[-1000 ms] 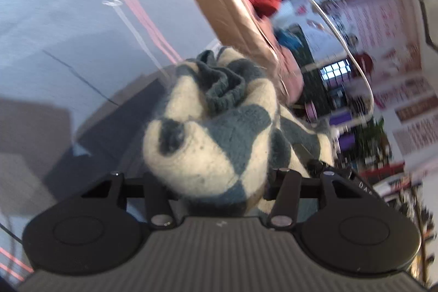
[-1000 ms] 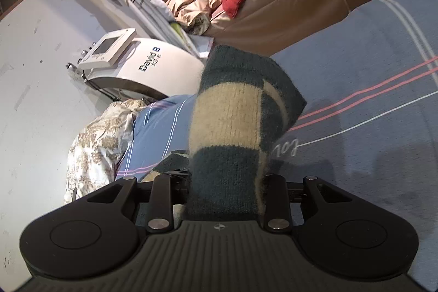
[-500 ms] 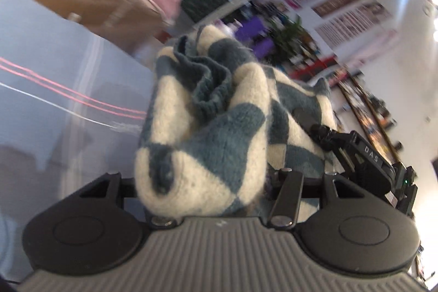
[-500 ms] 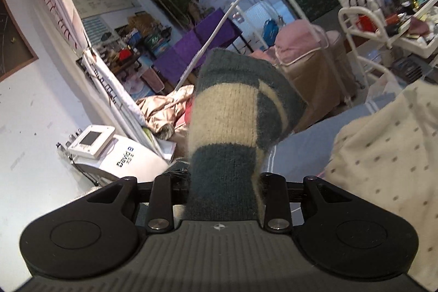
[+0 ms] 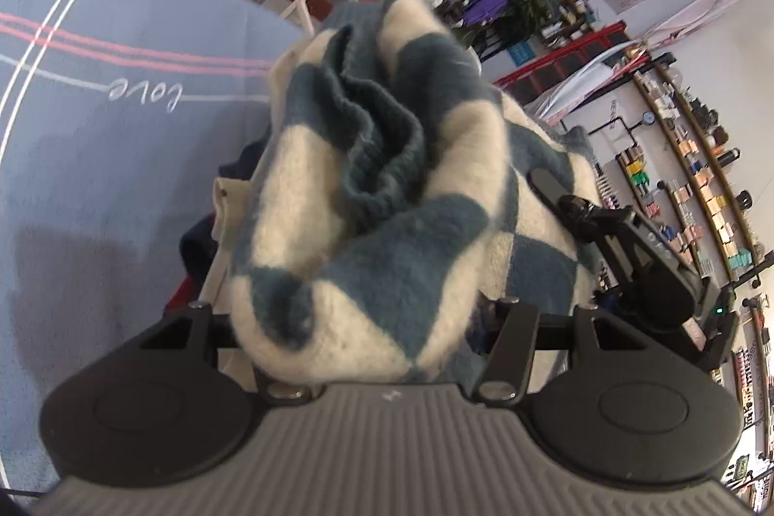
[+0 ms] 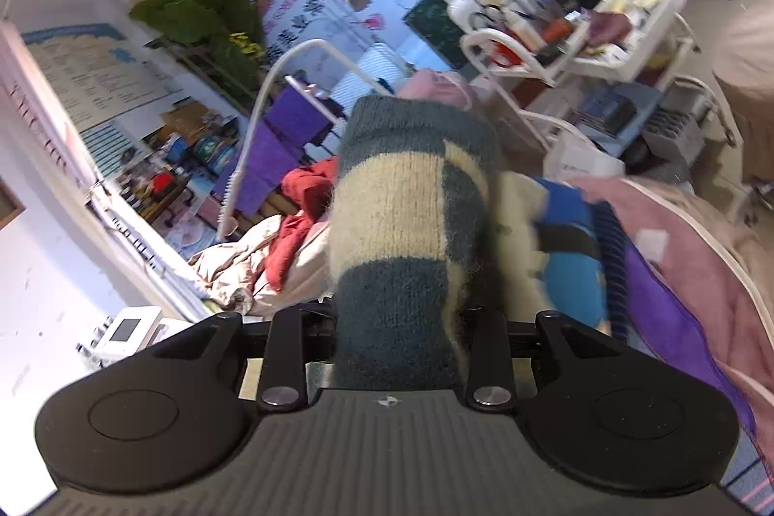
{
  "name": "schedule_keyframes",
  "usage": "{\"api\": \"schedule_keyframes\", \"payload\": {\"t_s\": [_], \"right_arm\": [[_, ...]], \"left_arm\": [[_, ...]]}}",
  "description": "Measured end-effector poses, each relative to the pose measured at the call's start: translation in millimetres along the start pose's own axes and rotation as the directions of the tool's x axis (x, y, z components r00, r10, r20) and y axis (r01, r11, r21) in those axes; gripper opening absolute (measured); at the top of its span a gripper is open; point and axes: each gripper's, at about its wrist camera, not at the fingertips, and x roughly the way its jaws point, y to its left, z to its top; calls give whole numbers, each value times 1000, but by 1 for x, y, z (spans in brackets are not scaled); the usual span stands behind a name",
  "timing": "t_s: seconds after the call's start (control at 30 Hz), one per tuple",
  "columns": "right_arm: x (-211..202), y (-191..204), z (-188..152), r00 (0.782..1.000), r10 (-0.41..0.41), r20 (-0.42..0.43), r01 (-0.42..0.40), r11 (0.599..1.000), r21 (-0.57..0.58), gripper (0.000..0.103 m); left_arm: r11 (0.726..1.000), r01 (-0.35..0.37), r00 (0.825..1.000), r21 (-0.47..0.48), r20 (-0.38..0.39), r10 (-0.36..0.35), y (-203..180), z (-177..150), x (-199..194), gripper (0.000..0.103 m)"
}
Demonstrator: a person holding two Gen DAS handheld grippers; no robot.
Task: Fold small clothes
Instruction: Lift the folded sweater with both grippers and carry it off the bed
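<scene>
A small knitted garment with teal and cream checks (image 5: 387,197) is held in the air between both grippers. My left gripper (image 5: 382,322) is shut on one bunched end with its ribbed teal edge showing. My right gripper (image 6: 396,332) is shut on another part of the same garment (image 6: 411,226); it also shows at the right of the left wrist view (image 5: 629,255). The cloth hides the fingertips of both grippers.
A blue-grey bedsheet (image 5: 96,119) with pink and white stripes lies below at the left. A pile of clothes, blue (image 6: 575,255), purple and pink, lies at the right. A white trolley (image 6: 580,32) with bottles stands behind. A red cloth (image 6: 300,206) lies further back.
Both grippers have lifted and swung with the garment: the views turned from the bedsheet toward the room. The grip on the garment has not changed.
</scene>
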Motion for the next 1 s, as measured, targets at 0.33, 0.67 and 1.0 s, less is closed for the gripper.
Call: {"api": "schedule_keyframes", "payload": {"t_s": [0.33, 0.67, 1.0], "right_arm": [[1, -33, -4, 999, -35, 16, 35, 999, 8, 61], [0, -40, -10, 998, -41, 44, 38, 997, 61, 68], [-44, 34, -14, 935, -258, 244, 303, 938, -169, 97]], "left_arm": [[997, -7, 1000, 75, -5, 7, 4, 16, 15, 63], [995, 6, 1000, 101, -24, -4, -6, 30, 26, 67], [894, -174, 980, 412, 161, 117, -43, 15, -44, 102]]}}
